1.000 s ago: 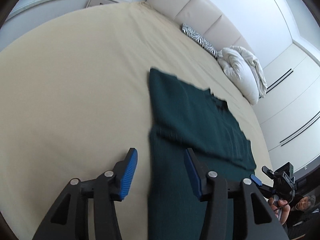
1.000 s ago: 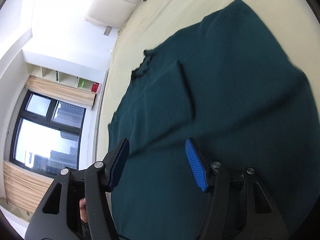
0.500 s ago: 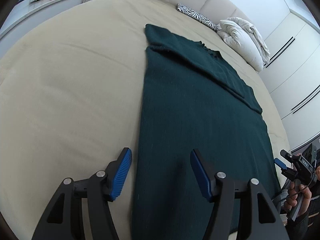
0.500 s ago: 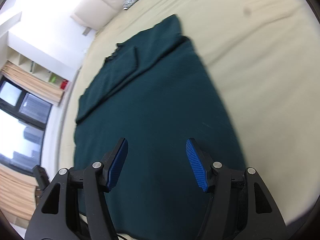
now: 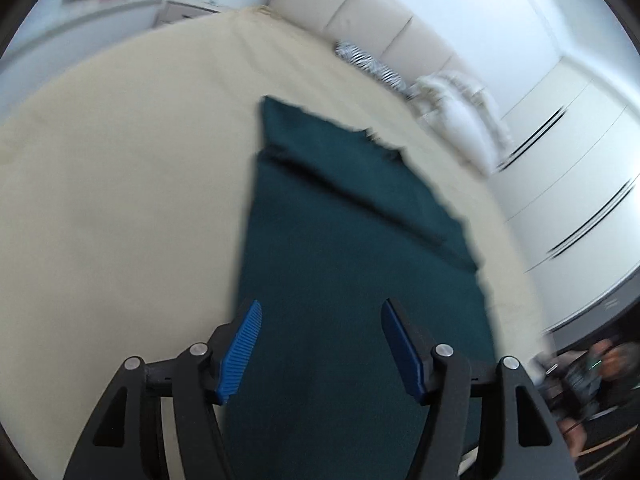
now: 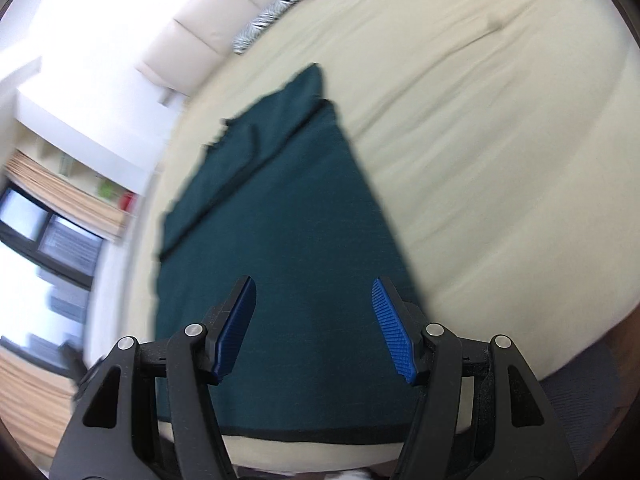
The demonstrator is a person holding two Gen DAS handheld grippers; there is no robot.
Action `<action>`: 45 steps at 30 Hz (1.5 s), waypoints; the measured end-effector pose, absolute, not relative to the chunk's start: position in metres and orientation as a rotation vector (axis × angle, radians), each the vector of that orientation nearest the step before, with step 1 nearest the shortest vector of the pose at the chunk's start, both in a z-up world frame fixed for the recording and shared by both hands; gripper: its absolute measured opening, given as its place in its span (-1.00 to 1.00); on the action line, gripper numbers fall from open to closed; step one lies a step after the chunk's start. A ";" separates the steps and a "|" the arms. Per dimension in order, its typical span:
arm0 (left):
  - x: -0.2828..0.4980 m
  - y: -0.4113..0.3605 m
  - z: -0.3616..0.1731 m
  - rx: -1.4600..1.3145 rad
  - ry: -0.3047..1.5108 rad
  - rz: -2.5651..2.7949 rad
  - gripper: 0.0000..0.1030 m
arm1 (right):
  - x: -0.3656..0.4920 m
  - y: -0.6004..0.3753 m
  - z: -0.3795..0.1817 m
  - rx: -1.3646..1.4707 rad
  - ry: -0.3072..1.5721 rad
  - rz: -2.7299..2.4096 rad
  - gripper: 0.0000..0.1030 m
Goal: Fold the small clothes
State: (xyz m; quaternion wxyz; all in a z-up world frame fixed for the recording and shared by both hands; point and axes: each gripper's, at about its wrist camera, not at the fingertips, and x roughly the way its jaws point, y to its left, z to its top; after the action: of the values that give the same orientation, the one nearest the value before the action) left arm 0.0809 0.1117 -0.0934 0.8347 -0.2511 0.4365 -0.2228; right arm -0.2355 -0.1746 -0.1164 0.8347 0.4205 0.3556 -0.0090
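A dark green garment lies flat on the beige bed, its far part folded over in a band. It also shows in the right wrist view, with its near hem close to the bed's front edge. My left gripper is open and empty above the garment's near left part. My right gripper is open and empty above the garment's near end. Both frames are motion-blurred.
A cream padded headboard runs along the far side, with a zebra-print cushion and a white duvet bundle at its foot. White wardrobe doors stand to the right. A window and shelves are at left.
Both grippers have pulled back toward the garment's near end and stayed open. The right view now shows the near hem and the bed's front edge.
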 end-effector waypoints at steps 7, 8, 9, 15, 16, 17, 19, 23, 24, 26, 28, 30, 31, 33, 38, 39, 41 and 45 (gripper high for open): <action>0.168 0.123 -0.145 -1.131 0.835 -0.385 0.43 | -0.226 -0.159 -0.130 0.961 0.755 0.040 0.22; 0.174 0.121 -0.151 -1.176 0.822 -0.366 0.45 | -0.225 -0.159 -0.132 0.963 0.761 0.038 0.22; 0.180 0.118 -0.155 -1.185 0.817 -0.348 0.46 | -0.224 -0.160 -0.135 0.967 0.767 0.033 0.22; 0.208 0.123 -0.168 -1.302 0.734 -0.285 0.51 | -0.217 -0.163 -0.144 0.993 0.768 0.014 0.22; 0.211 0.122 -0.167 -1.305 0.737 -0.283 0.52 | -0.218 -0.163 -0.145 0.991 0.769 0.013 0.22; 0.212 0.120 -0.164 -1.293 0.743 -0.288 0.53 | -0.216 -0.163 -0.146 0.988 0.773 0.012 0.22; 0.210 0.113 -0.157 -1.251 0.770 -0.309 0.53 | -0.212 -0.162 -0.147 0.982 0.779 0.009 0.21; 0.204 0.098 -0.155 -1.238 0.801 -0.312 0.53 | -0.210 -0.160 -0.148 0.988 0.777 0.012 0.22; 0.207 0.099 -0.158 -1.245 0.801 -0.297 0.53 | -0.209 -0.160 -0.148 0.988 0.778 0.012 0.22; 0.215 0.102 -0.164 -1.286 0.786 -0.278 0.53 | -0.208 -0.159 -0.146 0.987 0.777 0.016 0.22; 0.227 0.107 -0.166 -1.302 0.769 -0.258 0.52 | -0.210 -0.159 -0.145 0.983 0.774 0.017 0.22; 0.230 0.114 -0.171 -1.364 0.747 -0.248 0.51 | -0.211 -0.160 -0.146 0.989 0.773 0.013 0.22; 0.228 0.117 -0.172 -1.387 0.730 -0.247 0.48 | -0.212 -0.161 -0.146 0.994 0.772 0.012 0.22; 0.220 0.122 -0.173 -1.399 0.699 -0.237 0.35 | -0.213 -0.161 -0.147 0.998 0.768 0.012 0.22; 0.201 0.143 -0.186 -1.467 0.616 -0.154 -0.04 | -0.211 -0.160 -0.147 0.990 0.772 0.013 0.22; 0.201 0.144 -0.188 -1.472 0.613 -0.153 -0.06 | -0.211 -0.160 -0.147 0.992 0.772 0.013 0.22; 0.205 0.143 -0.188 -1.451 0.623 -0.144 -0.10 | -0.211 -0.161 -0.149 0.996 0.772 0.012 0.22; 0.199 0.153 -0.191 -1.452 0.575 -0.091 -0.14 | -0.210 -0.161 -0.150 1.001 0.770 0.007 0.22</action>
State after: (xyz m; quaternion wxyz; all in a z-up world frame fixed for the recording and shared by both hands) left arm 0.1994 0.1528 -0.1909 0.7093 -0.6543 0.2593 -0.0409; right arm -0.2103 -0.1613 -0.1495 0.8072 0.4678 0.3600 0.0033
